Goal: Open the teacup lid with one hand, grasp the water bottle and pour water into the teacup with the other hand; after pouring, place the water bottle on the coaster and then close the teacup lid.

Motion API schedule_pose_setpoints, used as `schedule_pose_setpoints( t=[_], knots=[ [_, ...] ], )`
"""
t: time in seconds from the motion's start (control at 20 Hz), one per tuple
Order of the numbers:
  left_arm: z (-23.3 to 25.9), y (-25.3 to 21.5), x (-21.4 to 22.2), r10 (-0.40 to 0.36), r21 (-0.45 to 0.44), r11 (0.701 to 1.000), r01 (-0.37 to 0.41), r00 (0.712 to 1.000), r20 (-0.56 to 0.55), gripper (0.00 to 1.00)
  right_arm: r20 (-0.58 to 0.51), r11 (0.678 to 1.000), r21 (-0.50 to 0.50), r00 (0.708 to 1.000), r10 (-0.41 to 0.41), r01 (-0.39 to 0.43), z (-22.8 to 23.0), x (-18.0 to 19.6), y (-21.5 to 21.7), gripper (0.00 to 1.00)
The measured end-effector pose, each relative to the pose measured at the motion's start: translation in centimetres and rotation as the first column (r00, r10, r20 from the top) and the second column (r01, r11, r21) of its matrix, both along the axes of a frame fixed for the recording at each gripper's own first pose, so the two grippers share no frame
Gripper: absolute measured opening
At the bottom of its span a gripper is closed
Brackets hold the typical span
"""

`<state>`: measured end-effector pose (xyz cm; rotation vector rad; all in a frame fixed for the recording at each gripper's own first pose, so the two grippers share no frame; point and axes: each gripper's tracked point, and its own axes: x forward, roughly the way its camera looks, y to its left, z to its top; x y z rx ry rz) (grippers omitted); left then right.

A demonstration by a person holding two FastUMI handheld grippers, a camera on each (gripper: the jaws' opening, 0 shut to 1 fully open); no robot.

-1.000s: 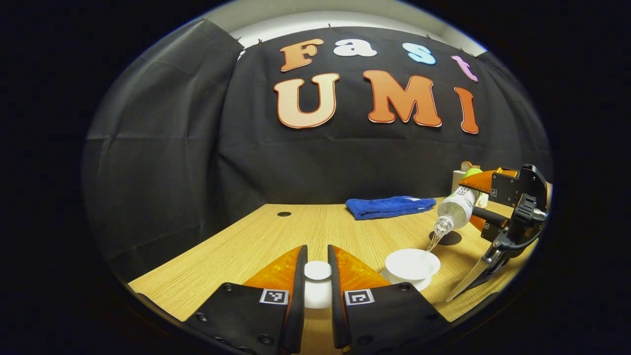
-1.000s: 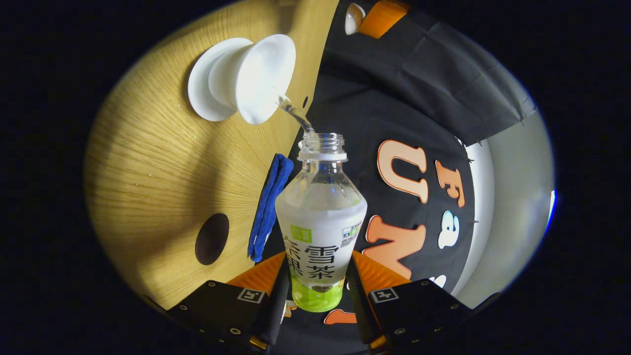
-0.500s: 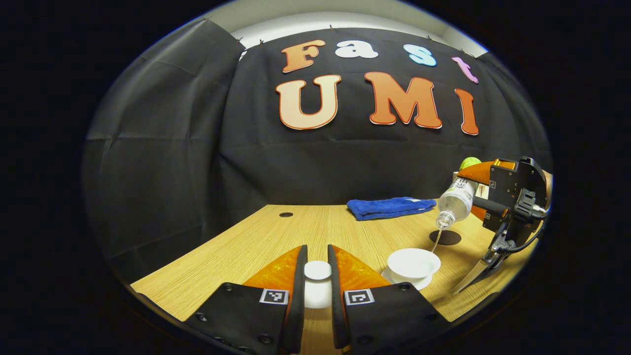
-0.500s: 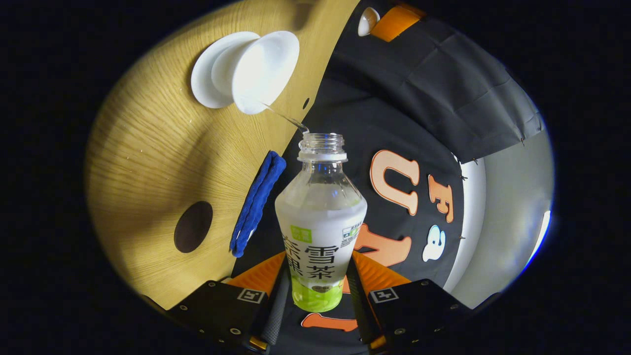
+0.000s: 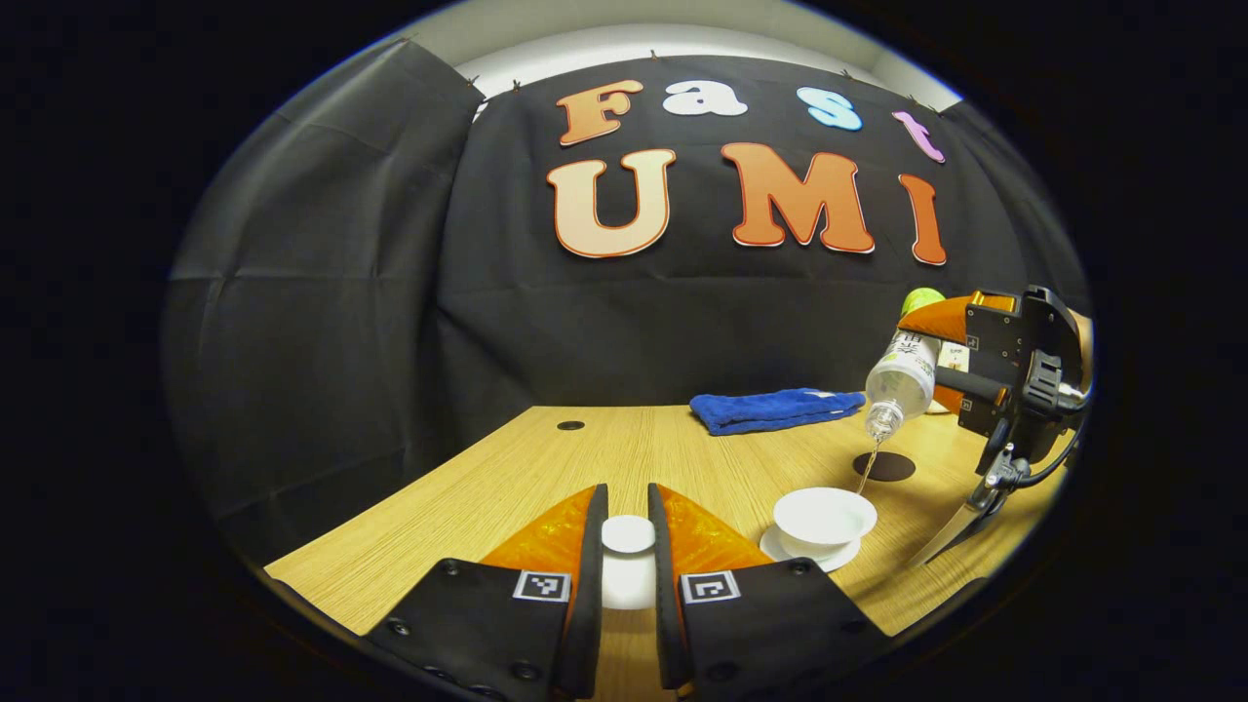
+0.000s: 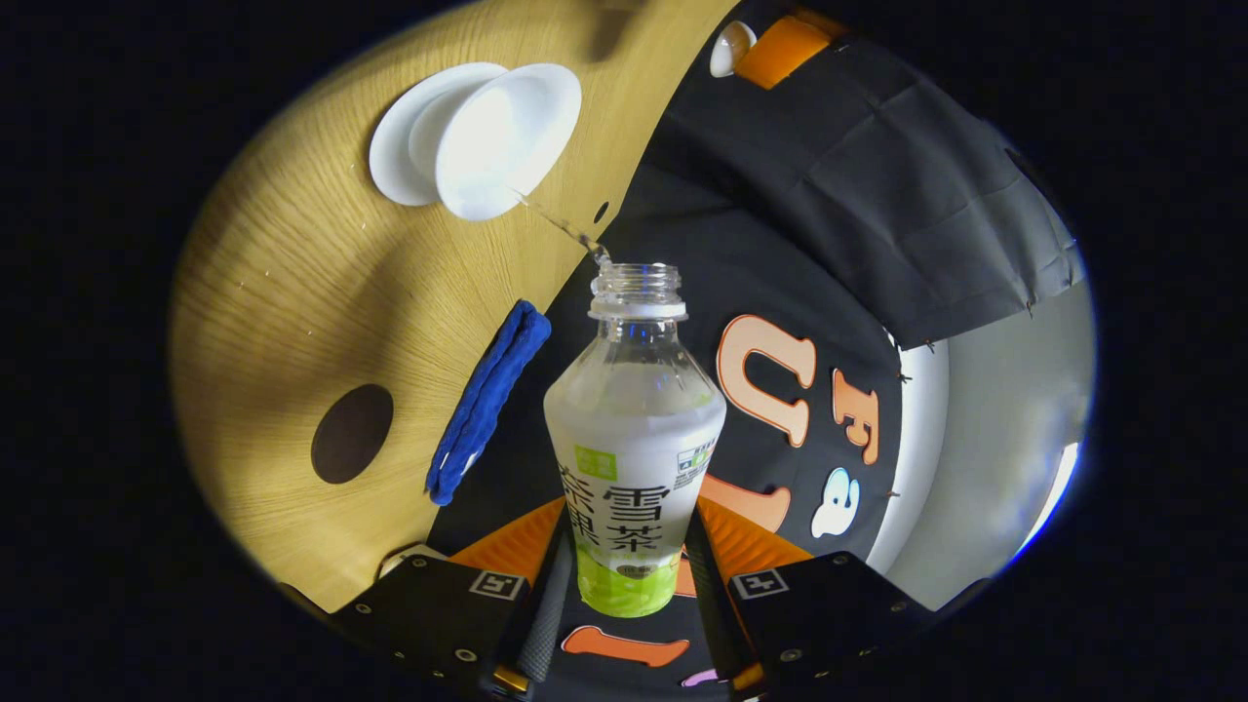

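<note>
table: wood, blue towel | left tongs: clamp lid | right tongs: clamp bottle

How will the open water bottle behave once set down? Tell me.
The water bottle looks thin clear plastic, so probably light and squeezable in the right gripper. It is uncapped and partly full, so it would likely spill if tipped. Tall and narrow, it may topple on the coaster.

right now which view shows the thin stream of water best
The right gripper view: the thin stream of water runs close up from the clear plastic bottle into the white teacup. The left gripper view shows it small and faint.
</note>
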<state>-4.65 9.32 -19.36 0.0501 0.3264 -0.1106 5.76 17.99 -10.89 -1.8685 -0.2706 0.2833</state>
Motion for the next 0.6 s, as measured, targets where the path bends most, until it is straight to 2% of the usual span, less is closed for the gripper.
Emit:
schedule_pose_setpoints(
  t=[0.6],
  knots=[
    [0.1, 0.2, 0.3, -0.006, 0.002, 1.0, 0.006, 1.0, -0.004, 0.26, 0.099, 0.997, -0.071, 0.994, 0.051, -0.044, 3.8, 0.8, 0.5, 0.62]
  ],
)
